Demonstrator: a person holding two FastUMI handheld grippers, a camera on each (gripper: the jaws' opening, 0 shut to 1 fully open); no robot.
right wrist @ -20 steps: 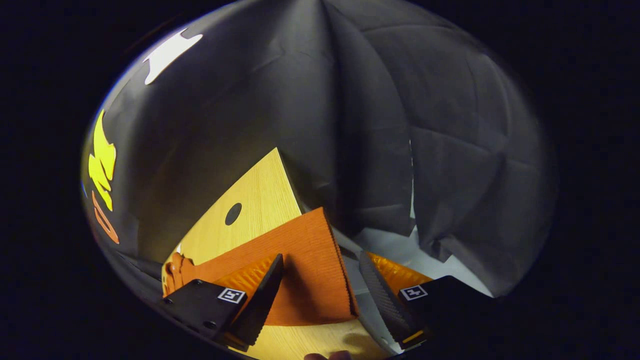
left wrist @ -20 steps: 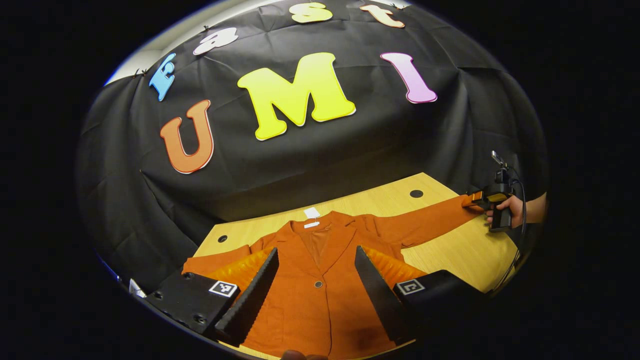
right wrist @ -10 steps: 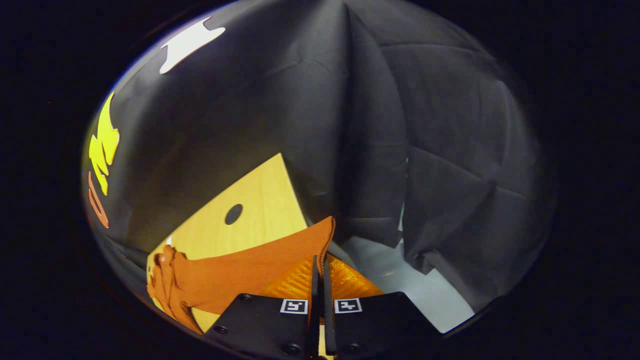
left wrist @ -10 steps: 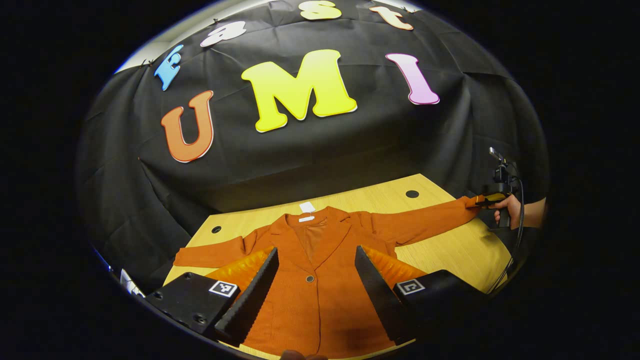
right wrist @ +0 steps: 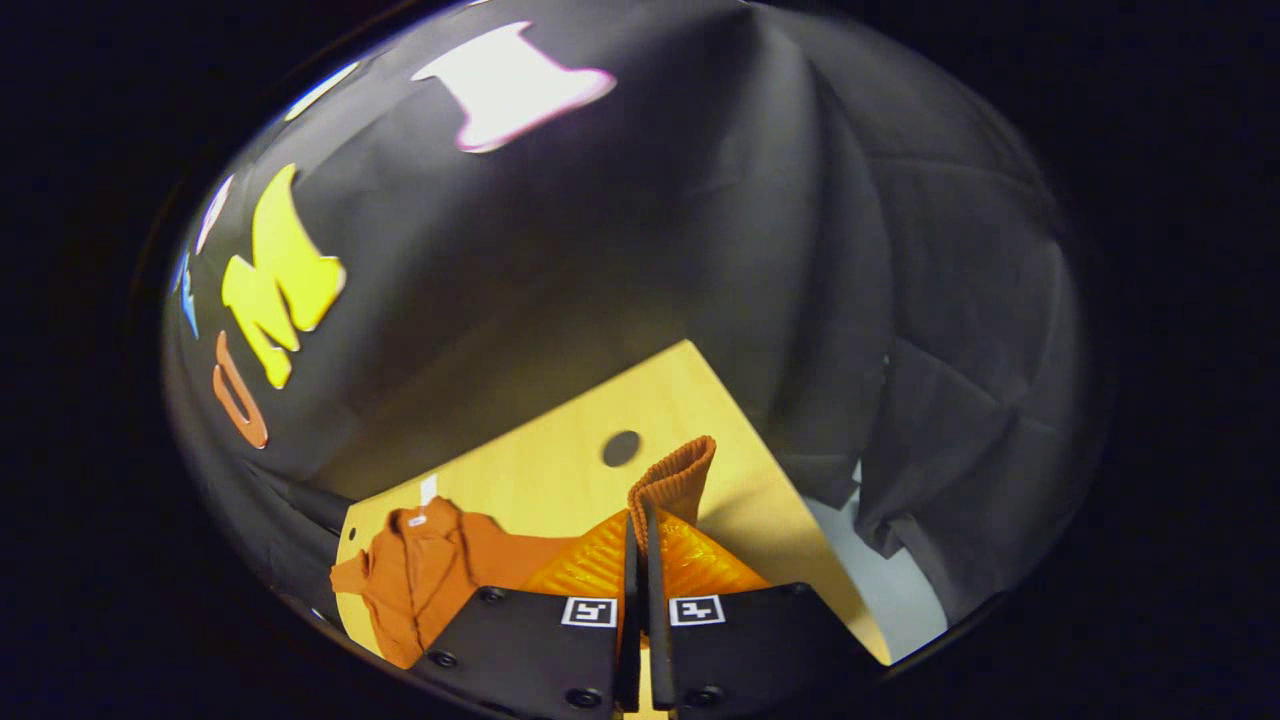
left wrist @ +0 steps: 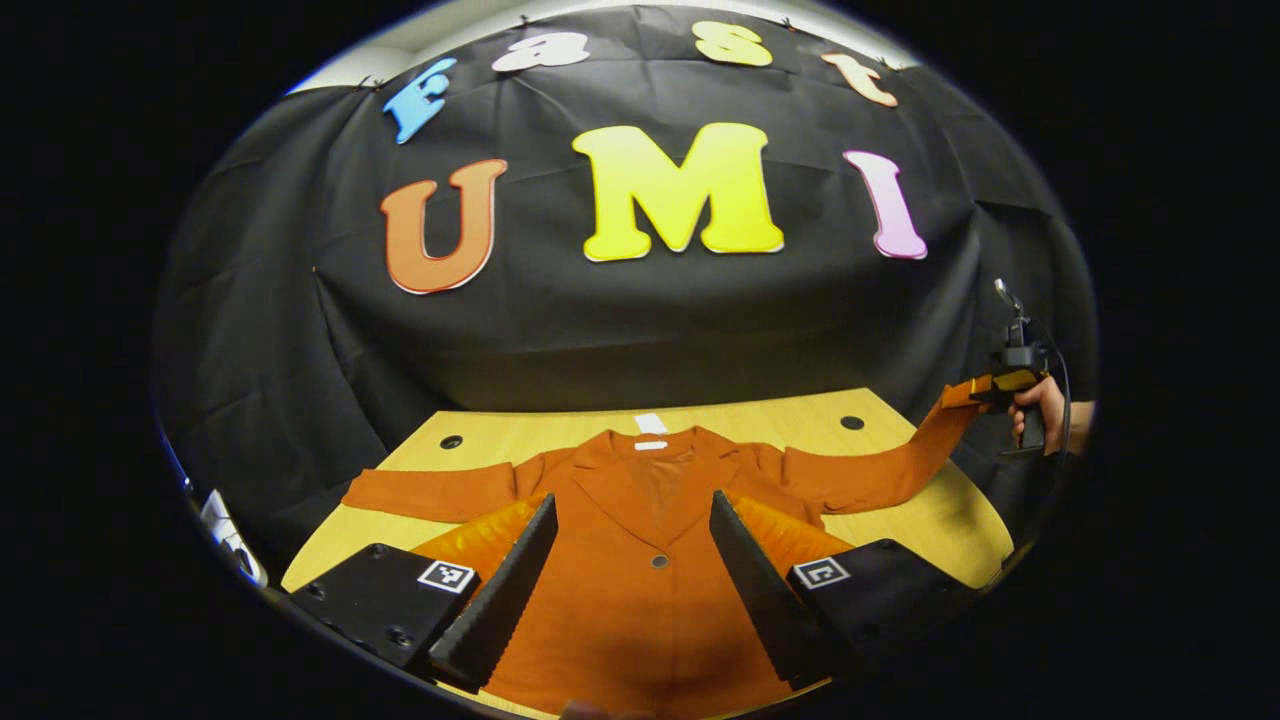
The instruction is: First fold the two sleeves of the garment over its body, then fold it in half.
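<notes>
- The garment [left wrist: 640, 560], a rust-orange jacket of ribbed, corduroy-like cloth with a notched lapel collar and a single dark button [left wrist: 658, 561], lay face up on the desk [left wrist: 930, 510], collar toward the booth wall.
- A white tag [left wrist: 650, 424] sat at the neck opening.
- The left sleeve [left wrist: 430, 492] lay flat on the desk, extended sideways from the body.
- The right sleeve [left wrist: 880, 465] rose from the desk toward its cuff [right wrist: 680, 475], which was lifted clear of the surface.
- The right hand-held gripper [right wrist: 637, 560] had its fingers pressed together, pinching the ribbed cuff between them; in the left gripper view it appeared at the far right [left wrist: 985, 385], held by a hand [left wrist: 1035, 405].
- The left hand-held gripper [left wrist: 632, 560] hung above the jacket's front with its serrated fingers [left wrist: 500, 590] spread wide, gripping nothing.
- The desk was light, wood-grained and flat, with round dark cable holes [left wrist: 451, 441] near its rear corners.
- Creased black cloth [left wrist: 640, 320] formed the booth wall behind and beside the desk; pale floor [right wrist: 900, 590] showed past the desk's edge.
</notes>
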